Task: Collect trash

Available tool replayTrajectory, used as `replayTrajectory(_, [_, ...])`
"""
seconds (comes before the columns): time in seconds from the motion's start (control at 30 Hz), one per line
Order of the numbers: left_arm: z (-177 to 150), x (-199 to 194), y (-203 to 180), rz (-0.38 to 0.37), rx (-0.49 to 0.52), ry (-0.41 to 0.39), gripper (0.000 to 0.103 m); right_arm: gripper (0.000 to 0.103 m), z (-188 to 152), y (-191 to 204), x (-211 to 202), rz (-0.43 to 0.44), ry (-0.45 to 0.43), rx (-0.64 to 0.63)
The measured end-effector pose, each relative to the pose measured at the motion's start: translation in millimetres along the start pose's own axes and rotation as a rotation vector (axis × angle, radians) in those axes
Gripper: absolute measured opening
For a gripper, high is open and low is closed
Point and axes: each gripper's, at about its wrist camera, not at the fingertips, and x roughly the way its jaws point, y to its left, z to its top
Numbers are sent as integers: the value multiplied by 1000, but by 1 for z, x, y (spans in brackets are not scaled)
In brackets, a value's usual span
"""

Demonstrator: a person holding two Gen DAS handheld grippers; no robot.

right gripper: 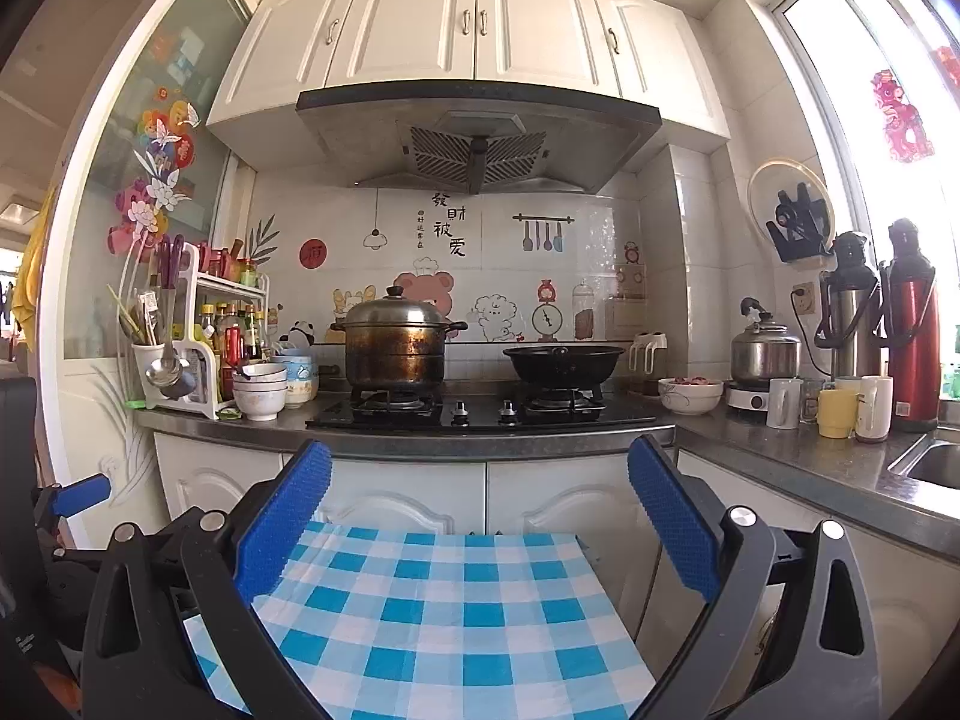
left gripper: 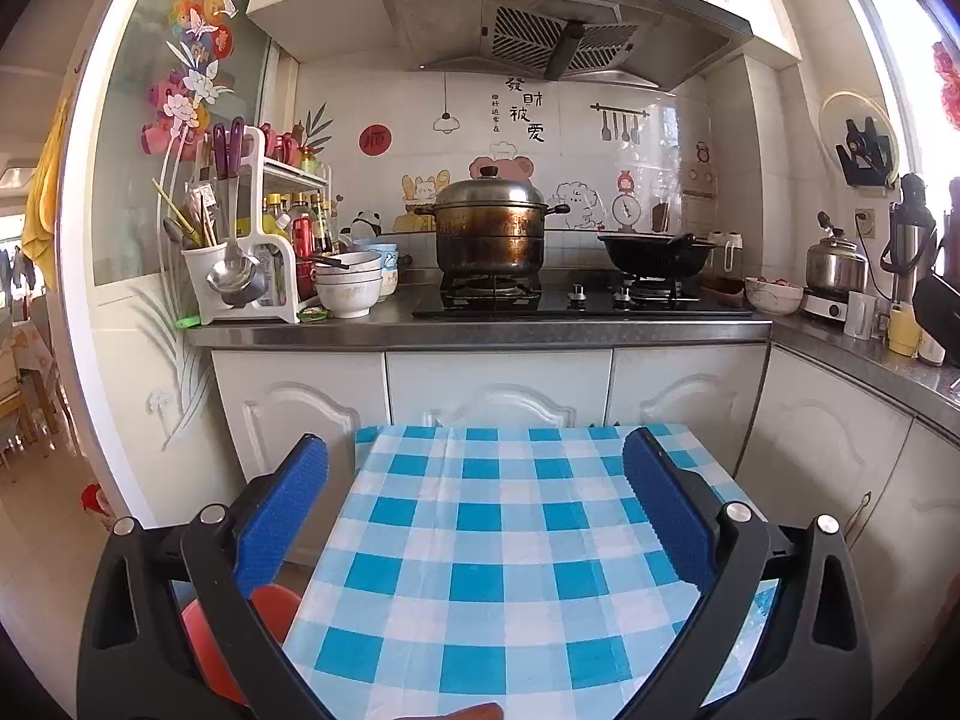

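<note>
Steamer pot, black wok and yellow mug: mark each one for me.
Steamer pot (left gripper: 489, 240): left wrist view, on its scorched side wall.
Black wok (right gripper: 561, 363): right wrist view, on its outer wall.
Yellow mug (right gripper: 836, 414): right wrist view, on its body.

Black brush-style Chinese characters stand on the white tile backsplash sticker (left gripper: 527, 108) behind the stove, just below the range hood: they read 發財 and 被愛 in two short columns, with a column of much smaller characters to their left that is too small to make out. Further left on the same wall, a red round sticker (left gripper: 375, 140) carries a single dark character, blurred and not legible. The bottles on the white rack (left gripper: 303, 228) at the left end of the counter bear labels, none of them readable.
</note>
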Motion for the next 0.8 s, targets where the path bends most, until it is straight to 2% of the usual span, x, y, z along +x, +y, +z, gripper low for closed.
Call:
replayTrajectory(0.47, [9,-8,-6,-30,1,-23,99,98,3,-18,-4,-95,0,23])
replayTrajectory(0.8, [8,-9,-7,-34,2,-24,99,98,2,-28,-6,-119,-4,41])
